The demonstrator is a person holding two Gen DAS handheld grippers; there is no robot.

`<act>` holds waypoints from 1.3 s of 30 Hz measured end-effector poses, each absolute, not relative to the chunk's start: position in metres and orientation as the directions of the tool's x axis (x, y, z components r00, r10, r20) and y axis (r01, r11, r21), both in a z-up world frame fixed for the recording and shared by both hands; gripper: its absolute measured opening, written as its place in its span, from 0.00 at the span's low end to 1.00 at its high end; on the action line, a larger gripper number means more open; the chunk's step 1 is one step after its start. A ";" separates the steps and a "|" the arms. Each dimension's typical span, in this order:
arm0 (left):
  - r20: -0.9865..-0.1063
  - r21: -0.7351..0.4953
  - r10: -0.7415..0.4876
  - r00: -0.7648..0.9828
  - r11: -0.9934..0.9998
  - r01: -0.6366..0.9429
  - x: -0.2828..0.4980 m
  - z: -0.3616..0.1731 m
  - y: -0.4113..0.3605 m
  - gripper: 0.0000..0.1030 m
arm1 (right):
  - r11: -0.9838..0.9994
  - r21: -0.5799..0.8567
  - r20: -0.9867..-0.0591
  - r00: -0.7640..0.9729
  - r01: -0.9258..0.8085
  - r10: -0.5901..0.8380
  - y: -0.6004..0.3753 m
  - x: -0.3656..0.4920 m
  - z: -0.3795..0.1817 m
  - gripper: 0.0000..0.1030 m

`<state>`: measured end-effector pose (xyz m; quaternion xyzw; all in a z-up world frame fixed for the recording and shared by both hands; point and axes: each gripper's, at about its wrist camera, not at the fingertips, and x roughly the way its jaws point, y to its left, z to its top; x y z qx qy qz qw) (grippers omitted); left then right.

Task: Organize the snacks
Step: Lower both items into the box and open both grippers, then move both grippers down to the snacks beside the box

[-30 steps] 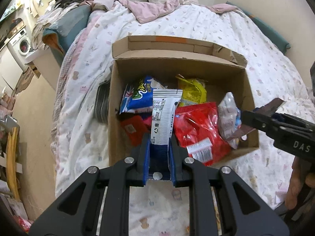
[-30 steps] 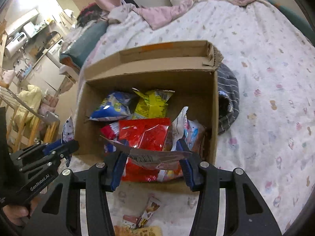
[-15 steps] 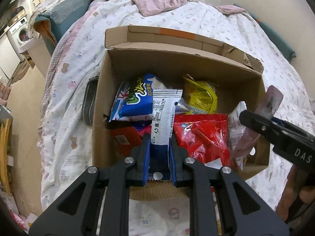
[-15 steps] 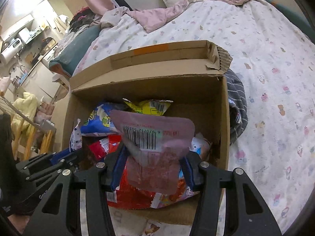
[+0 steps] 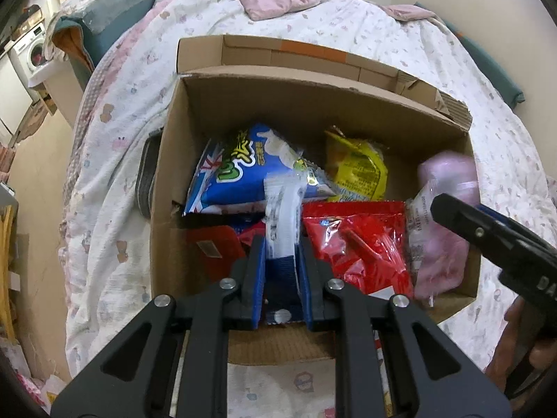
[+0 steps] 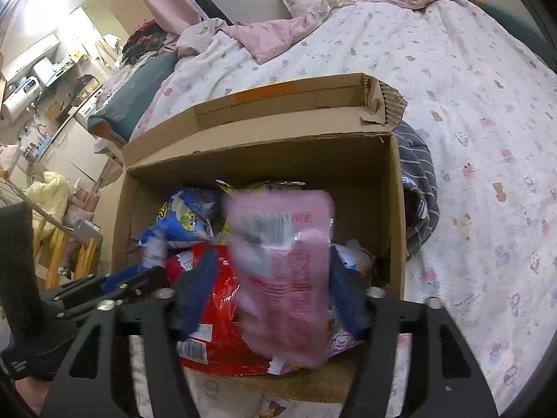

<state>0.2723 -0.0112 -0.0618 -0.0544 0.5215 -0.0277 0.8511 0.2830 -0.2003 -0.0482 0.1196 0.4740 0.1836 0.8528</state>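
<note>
Your right gripper (image 6: 271,289) jaws opening, pink packet (image 6: 282,278) loose between them, dropping into cardboard box (image 5: 313,104). Your left gripper (image 5: 281,254) clamps white-blue packet (image 5: 281,209) over box, presumably next in.

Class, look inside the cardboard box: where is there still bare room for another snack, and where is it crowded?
Free: the box floor behind the yellow packet, along the back wall, and a narrow strip left of the blue bag. Crowded: the front, where the red bag and pink packet pile up.
</note>
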 end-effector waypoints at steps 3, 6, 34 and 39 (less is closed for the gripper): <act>-0.879 -0.123 -0.105 0.465 0.992 -0.008 0.270 -0.058 -0.011 0.46 | 0.904 0.388 -0.737 0.529 -0.178 0.421 -0.206 0.280 -0.042 0.89; -0.861 -0.102 -0.075 0.503 0.994 -0.026 0.267 -0.050 -0.009 0.77 | 0.895 0.401 -0.729 0.524 -0.193 0.440 -0.207 0.281 -0.040 0.89; -0.857 -0.027 -0.008 0.515 0.999 -0.029 0.252 -0.051 -0.013 0.78 | 0.885 0.429 -0.707 0.542 -0.183 0.455 -0.222 0.258 -0.031 0.89; -0.841 -0.018 -0.003 0.541 1.000 -0.023 0.236 -0.042 -0.018 0.78 | 0.899 0.396 -0.709 0.559 -0.189 0.430 -0.226 0.241 -0.025 0.89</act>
